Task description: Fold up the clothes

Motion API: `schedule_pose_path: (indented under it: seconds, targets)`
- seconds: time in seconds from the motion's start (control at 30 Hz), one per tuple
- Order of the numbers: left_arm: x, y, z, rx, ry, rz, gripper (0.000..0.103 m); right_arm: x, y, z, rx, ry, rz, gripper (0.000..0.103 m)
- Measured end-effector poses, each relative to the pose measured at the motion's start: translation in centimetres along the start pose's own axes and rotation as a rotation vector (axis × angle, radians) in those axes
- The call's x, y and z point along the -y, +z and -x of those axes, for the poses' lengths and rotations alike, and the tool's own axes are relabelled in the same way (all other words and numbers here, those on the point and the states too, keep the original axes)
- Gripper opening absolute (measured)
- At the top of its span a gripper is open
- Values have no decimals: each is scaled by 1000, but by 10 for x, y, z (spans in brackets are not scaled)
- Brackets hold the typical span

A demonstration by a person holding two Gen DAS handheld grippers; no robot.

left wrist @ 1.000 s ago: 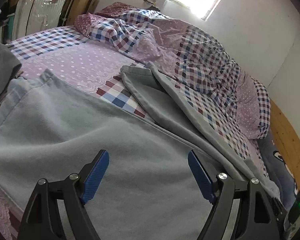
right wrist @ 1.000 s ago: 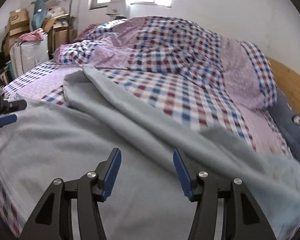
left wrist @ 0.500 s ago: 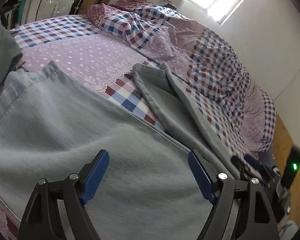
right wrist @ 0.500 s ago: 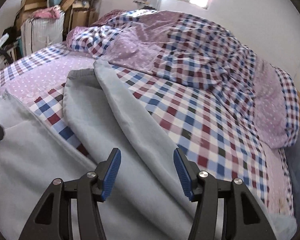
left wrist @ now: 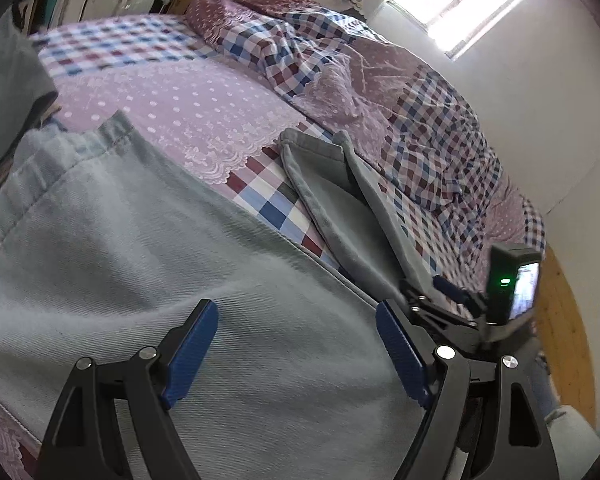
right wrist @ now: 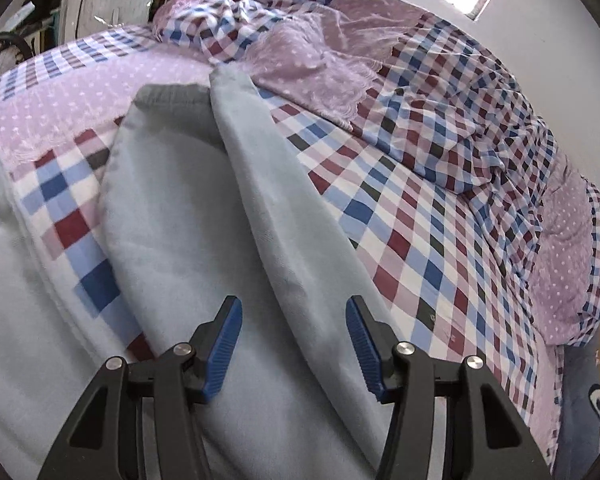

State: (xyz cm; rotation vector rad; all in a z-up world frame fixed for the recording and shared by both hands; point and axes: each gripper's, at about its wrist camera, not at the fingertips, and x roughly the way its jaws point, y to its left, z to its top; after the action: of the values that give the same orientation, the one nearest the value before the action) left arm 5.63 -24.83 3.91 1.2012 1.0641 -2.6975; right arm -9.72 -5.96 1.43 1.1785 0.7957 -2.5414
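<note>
Since a second ago the right gripper [right wrist: 292,336] has swung across to the trouser leg [right wrist: 236,184], jaws apart, empty, cloth below. The left gripper [left wrist: 296,344] hangs wide over the trousers [left wrist: 140,248]. Pinch only the leg's folded edge.

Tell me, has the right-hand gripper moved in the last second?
Yes. In the left view the right gripper has come in at the right edge, beside the folded trouser leg on the bed.
</note>
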Motion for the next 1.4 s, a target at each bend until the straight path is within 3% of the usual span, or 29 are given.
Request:
schedule_pose_path:
  seconds: [0.03, 0.1, 0.13, 0.17, 0.27, 0.37, 0.57, 0.7, 0.87, 1.0, 1.1, 1.2, 1.27, 1.4]
  targets:
    - [-3, 1, 0, -3, -9, 18, 84, 1, 2, -3, -6, -6, -4, 52]
    - [-10, 3, 0, -8, -29, 51, 84, 4, 5, -9, -19, -16, -12, 32]
    - [-12, 4, 0, -11, -42, 67, 84, 6, 7, -9, -15, -33, -14, 7]
    - [-14, 4, 1, -12, -52, 79, 84, 7, 8, -7, -4, -59, -15, 2]
    - [-17, 6, 1, -16, -72, 96, 84, 9, 14, 16, 68, -77, -18, 2]
    - [-20, 8, 3, -16, -122, 124, 84, 7, 18, 50, 133, -40, 24, 2]
    - [-36, 11, 11, 7, -377, 271, 84, -23, -6, 156, 289, 61, 149, 1]
    - [-40, 13, 24, 56, -504, 301, 84, -59, -43, 202, 312, 161, 224, 2]
    - [-51, 13, 27, 76, -494, 344, 84, -95, -87, 198, 243, 226, 239, 2]
    - [-68, 9, 25, 77, -435, 421, 84, -114, -107, 185, 232, 182, 264, 3]
    - [-75, 7, 22, 72, -413, 448, 80, -116, -119, 182, 237, 156, 247, 10]
    - [-77, 8, 17, 60, -367, 439, 63, -104, -134, 178, 238, 127, 228, 23]
    - [-82, 6, 12, 37, -334, 453, 37, -95, -149, 178, 233, 97, 215, 30]
    - [-96, 1, -1, -3, -326, 518, 12, -68, -180, 176, 180, 1, 184, 34]
